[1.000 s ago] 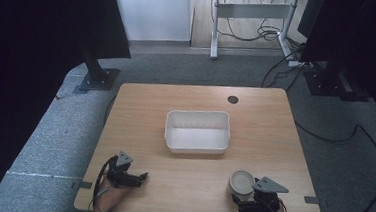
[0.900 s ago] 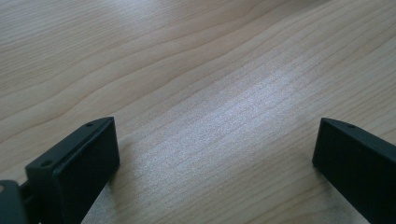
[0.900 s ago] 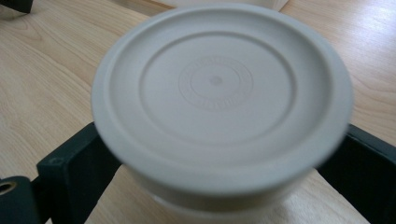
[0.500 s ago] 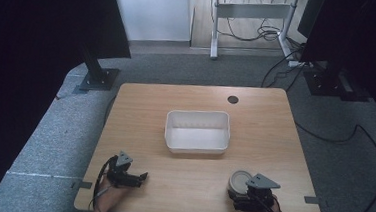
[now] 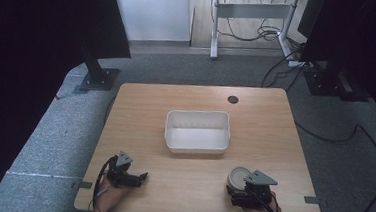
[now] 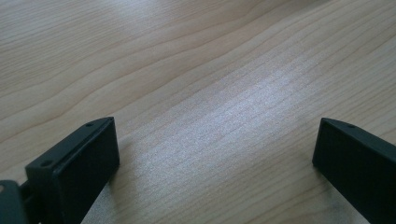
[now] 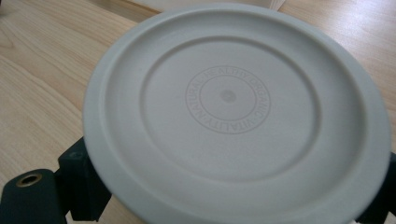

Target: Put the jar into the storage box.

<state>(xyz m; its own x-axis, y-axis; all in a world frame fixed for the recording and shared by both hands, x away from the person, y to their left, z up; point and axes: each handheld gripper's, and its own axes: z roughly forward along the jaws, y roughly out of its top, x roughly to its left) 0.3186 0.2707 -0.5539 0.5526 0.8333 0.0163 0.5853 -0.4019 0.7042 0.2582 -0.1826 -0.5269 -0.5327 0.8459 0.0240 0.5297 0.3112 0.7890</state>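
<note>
A grey round lid [image 7: 233, 116] with a ring of raised letters at its centre lies close in front of the right gripper view; in the high view the lid [image 5: 237, 175] rests near the table's front right. My right gripper [image 5: 244, 186] is open, one black jaw on each side of the lid and partly under its rim. Whether the jaws touch the lid is hidden. My left gripper [image 5: 140, 178] lies at the front left, held by a hand. In its own view the left gripper [image 6: 215, 154] is open over bare wood.
An empty white rectangular bin [image 5: 197, 131] stands at the middle of the wooden table [image 5: 264, 126]. A small dark hole [image 5: 233, 99] sits near the far edge. Black monitor stands and cables lie on the grey floor beyond.
My right gripper has slid a little left, up to the lid, so its jaws now flank it. The left gripper and the bin have stayed put.
</note>
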